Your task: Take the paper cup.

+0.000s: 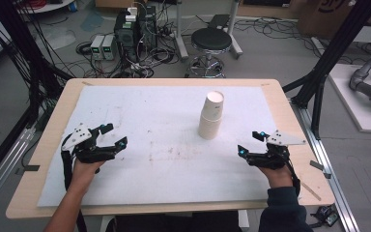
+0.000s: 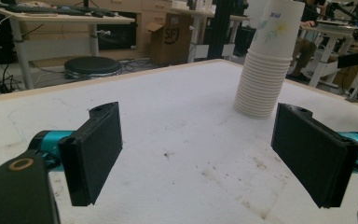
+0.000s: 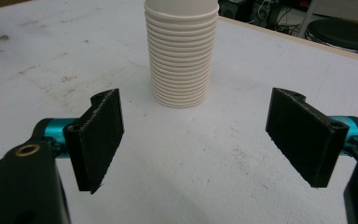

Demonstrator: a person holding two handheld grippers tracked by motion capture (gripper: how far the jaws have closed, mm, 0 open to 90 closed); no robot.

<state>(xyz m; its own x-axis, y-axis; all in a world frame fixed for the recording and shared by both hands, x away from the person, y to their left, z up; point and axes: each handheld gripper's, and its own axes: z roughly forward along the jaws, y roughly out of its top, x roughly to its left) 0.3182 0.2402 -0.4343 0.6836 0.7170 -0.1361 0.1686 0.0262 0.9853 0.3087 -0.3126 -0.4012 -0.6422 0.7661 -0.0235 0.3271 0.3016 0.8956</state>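
A tall stack of white paper cups (image 1: 211,115) stands upright on the white mat, right of the table's middle. In the left gripper view the cup stack (image 2: 269,65) rises ahead and to the right, some way off. The right gripper view has the cup stack (image 3: 182,51) close ahead, just beyond the jaws. My left gripper (image 1: 114,136) rests low at the table's left, open and holding nothing. My right gripper (image 1: 251,143) sits at the right, a short way from the stack's base, also open and holding nothing.
The white mat (image 1: 140,145) covers most of the wooden table (image 1: 290,116) and carries faint stains. Beyond the far edge stand a black stool (image 1: 211,41), computer boxes (image 1: 134,29) and tangled cables. Black frame posts (image 1: 333,53) flank the table.
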